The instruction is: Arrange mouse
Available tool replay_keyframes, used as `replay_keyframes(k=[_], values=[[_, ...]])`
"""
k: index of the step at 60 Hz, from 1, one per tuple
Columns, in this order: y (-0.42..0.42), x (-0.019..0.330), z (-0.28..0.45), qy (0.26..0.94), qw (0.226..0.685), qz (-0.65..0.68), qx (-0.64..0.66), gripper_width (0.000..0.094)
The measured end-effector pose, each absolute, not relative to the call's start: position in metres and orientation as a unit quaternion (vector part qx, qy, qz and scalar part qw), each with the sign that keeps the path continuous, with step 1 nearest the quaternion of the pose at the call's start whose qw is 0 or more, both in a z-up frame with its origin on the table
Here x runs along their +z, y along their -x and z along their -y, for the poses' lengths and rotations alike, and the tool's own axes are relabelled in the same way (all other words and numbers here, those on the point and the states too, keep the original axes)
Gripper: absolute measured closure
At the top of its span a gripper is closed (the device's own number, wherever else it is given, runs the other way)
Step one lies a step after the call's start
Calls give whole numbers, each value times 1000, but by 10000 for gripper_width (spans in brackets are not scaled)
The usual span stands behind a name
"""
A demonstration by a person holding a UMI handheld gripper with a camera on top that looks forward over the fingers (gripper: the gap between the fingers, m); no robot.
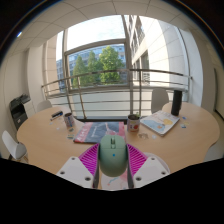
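Observation:
A green computer mouse [112, 152] sits between my two fingers, its sides against the pink pads [88, 156]. My gripper [112, 163] is shut on the mouse and holds it above the wooden table [60, 140], just short of a pink-patterned mouse mat [96, 129] that lies beyond the fingers.
A cup [133, 123] stands right of the mat, and a white book or box [160, 122] lies further right. A small can [69, 120] stands left of the mat. A dark speaker [177, 101] stands at the far right. Chairs and a window lie beyond the table.

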State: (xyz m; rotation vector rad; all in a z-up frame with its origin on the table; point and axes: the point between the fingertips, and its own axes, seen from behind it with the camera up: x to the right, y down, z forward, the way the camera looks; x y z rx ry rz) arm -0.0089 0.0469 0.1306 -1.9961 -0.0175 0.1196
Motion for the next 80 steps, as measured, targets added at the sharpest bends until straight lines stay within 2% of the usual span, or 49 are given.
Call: replay_keyframes(k=[9, 10, 18, 20, 25, 26, 28, 37, 42, 54, 66, 80], values=[[-43, 41, -44, 887, 461, -1, 25, 538], [-46, 23, -48, 889, 458, 2, 22, 519], [-46, -7, -34, 907, 420, 15, 20, 430], [-48, -10, -32, 907, 420, 16, 20, 377], [-49, 1, -23, 904, 426, 24, 11, 86], [-49, 5, -21, 903, 428, 24, 9, 81], [-47, 20, -13, 903, 429, 24, 6, 102], [-39, 63, 25, 893, 449, 20, -2, 84], [-31, 103, 65, 887, 462, 15, -7, 84], [-20, 162, 161, 875, 482, 6, -31, 85], [-12, 184, 230, 872, 487, 6, -40, 87], [-10, 187, 259, 874, 484, 9, -45, 86]])
